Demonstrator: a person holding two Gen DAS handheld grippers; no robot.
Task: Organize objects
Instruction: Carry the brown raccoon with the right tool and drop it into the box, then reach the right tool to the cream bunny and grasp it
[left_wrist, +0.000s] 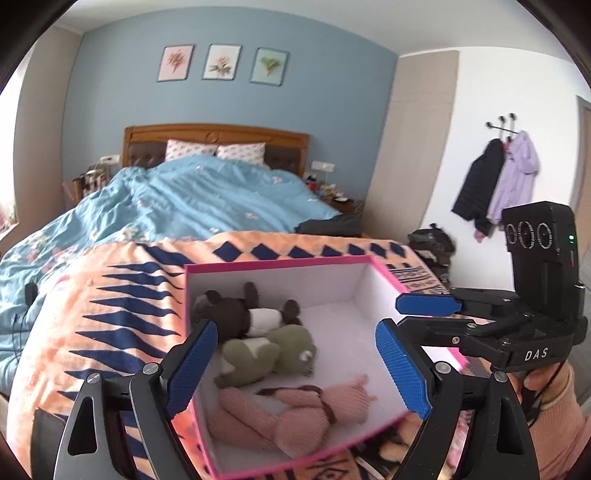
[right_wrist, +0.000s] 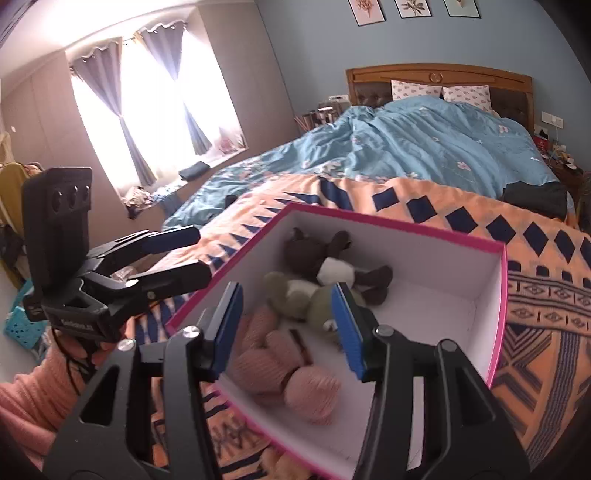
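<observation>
Above box (left_wrist: 364, 280), left gripper (left_wrist: 295, 363), jaws spread

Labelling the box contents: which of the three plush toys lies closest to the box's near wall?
The pink plush, below the green plush and the dark brown plush, which lies farthest back in the pink-rimmed box.

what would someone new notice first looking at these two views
Probably the pink-rimmed box on the orange patterned blanket at the foot of the bed, holding three plush toys: brown, green and pink. Both the left gripper and the right gripper hover open over it. Behind lies a rumpled blue duvet.
</observation>
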